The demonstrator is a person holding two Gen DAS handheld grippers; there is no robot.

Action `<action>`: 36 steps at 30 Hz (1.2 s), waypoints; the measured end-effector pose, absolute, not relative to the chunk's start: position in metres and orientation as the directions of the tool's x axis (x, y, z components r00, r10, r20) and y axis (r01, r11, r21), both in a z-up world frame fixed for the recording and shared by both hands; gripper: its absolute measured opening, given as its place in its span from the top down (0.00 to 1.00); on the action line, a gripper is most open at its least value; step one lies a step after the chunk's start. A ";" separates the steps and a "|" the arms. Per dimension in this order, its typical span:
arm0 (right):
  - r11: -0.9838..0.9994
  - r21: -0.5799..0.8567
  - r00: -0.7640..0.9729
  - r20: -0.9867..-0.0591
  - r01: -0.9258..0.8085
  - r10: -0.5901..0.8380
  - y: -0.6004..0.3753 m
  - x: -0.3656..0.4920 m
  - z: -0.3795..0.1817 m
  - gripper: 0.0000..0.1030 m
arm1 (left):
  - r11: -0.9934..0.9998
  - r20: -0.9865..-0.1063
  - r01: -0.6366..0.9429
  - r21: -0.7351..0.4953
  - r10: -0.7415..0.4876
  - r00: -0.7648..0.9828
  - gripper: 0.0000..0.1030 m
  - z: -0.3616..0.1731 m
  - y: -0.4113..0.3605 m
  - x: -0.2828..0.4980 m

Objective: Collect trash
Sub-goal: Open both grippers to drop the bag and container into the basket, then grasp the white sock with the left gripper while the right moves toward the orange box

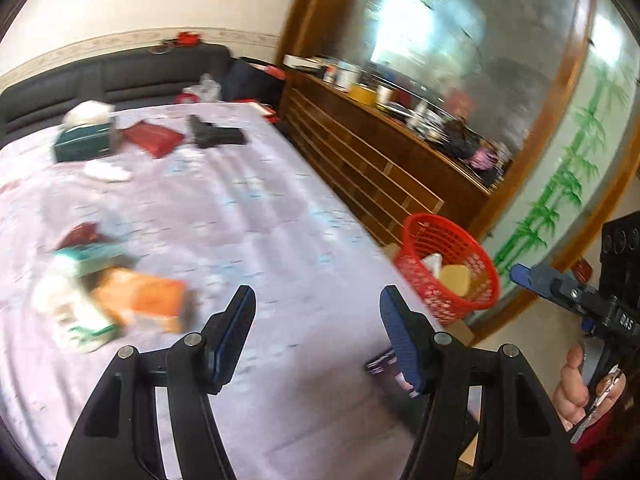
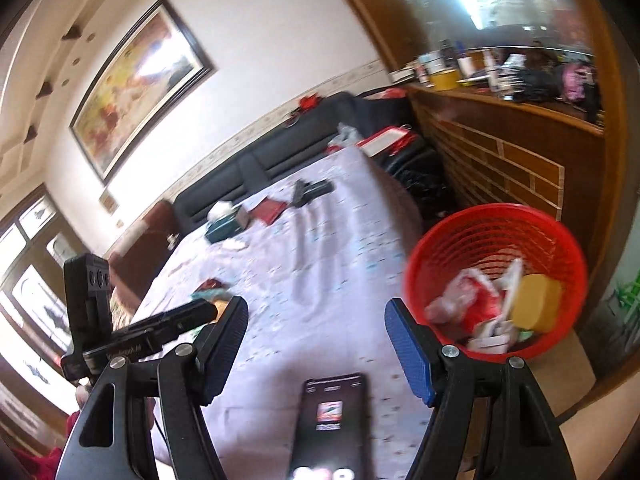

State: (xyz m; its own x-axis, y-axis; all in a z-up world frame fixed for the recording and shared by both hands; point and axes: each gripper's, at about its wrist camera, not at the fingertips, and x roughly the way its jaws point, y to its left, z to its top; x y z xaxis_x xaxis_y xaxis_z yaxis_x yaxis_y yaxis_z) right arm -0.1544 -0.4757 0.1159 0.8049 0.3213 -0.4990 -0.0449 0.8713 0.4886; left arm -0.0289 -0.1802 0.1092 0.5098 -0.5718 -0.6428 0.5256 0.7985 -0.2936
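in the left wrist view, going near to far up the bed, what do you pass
orange box → dark red packet → white tissue → green tissue box → black sofa back

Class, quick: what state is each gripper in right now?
Left gripper: open, holding nothing.
Right gripper: open, holding nothing.

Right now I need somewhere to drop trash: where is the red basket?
The red basket stands off the table's right edge in both wrist views, beside the wooden cabinet.
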 end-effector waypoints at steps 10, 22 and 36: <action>0.817 0.512 0.660 -0.521 -0.265 0.541 -0.385 -0.129 0.112 0.29 | 0.918 -0.671 0.273 -0.287 -0.396 0.627 0.38 0.092 -0.055 -0.010; 0.821 0.464 0.595 -0.572 -0.332 0.564 -0.331 -0.114 0.111 0.29 | 0.909 -0.744 0.070 -0.412 -0.379 0.550 0.35 0.039 -0.005 0.064; 0.846 0.439 0.585 -0.615 -0.304 0.529 -0.337 -0.099 0.107 0.29 | 0.944 -0.764 0.063 -0.325 -0.301 0.570 0.51 0.011 -0.038 0.110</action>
